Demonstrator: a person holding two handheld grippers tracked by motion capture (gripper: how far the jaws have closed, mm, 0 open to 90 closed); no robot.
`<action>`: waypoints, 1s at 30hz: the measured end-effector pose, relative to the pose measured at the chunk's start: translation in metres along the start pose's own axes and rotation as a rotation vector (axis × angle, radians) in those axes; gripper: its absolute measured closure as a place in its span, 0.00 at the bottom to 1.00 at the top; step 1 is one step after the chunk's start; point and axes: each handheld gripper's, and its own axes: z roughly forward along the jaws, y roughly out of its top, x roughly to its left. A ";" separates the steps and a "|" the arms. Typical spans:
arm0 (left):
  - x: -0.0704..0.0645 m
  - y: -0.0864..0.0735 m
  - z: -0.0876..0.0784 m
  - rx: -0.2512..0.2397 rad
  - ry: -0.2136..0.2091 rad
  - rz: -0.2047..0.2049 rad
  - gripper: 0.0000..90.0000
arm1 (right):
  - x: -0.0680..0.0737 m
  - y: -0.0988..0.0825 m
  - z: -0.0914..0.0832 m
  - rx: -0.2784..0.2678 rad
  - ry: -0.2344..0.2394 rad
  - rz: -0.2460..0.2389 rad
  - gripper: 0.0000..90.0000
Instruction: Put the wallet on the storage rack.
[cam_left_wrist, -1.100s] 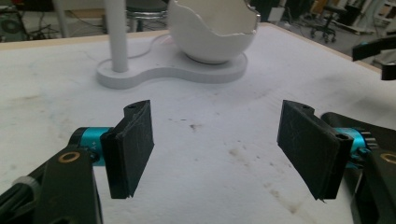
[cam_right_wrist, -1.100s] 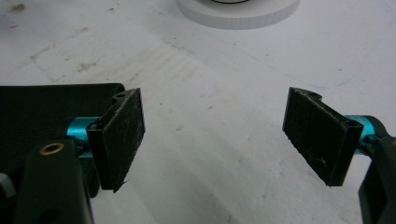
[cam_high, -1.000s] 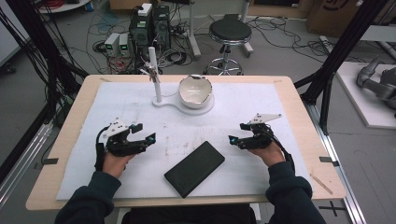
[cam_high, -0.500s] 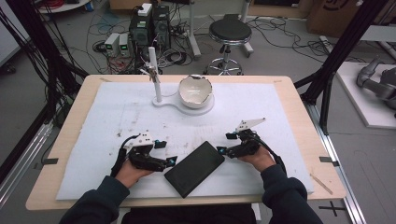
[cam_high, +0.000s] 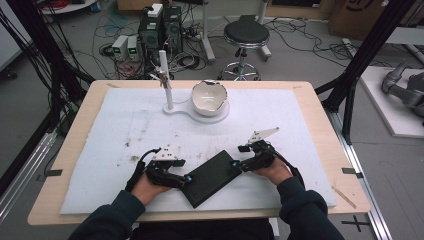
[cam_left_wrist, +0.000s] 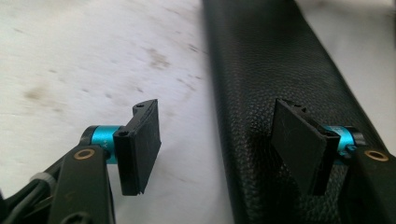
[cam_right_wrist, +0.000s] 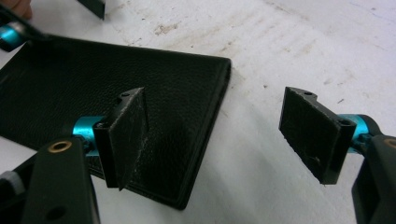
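Both jaw pairs are spread wide, nothing between them. Left gripper (cam_high: 183, 177) sits low at the near-left end of the black case (cam_high: 212, 178), which lies flat and slanted on the white mat (cam_high: 300, 125), toward the table's near edge. In the left gripper view (cam_left_wrist: 219, 147) one pad hangs over the bare mat and the other over the case's pebbled leather surface — the case's long edge runs between them. Whether that pad touches the leather cannot be told.

Right gripper (cam_high: 240, 163) is at the case's far-right corner. Its own view (cam_right_wrist: 224, 140) has one pad over the case (cam_right_wrist: 107, 93) near the corner and the other over the mat (cam_right_wrist: 303, 42), with the case's short edge running between the pads. Left gripper's blue-collared jaw shows at that view's top left, at the case's far end.

Mat is smudged with dark specks around the case. Well apart, at the mat's far side, a white bowl (cam_high: 209, 96) sits on a white base (cam_high: 186, 109) beside an upright white post (cam_high: 165, 80). Person's dark sleeves (cam_high: 300, 205) come in from the bottom edge.
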 end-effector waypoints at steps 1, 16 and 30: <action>0.002 0.001 0.001 -0.003 0.017 -0.011 0.37 | 0.000 0.000 0.000 0.000 0.001 0.001 0.27; 0.016 0.000 0.000 -0.014 -0.024 -0.124 0.48 | 0.003 -0.002 0.015 0.048 0.090 0.067 0.40; 0.015 0.000 0.000 -0.024 -0.046 -0.107 0.46 | -0.001 0.009 -0.006 -0.173 0.134 0.036 0.67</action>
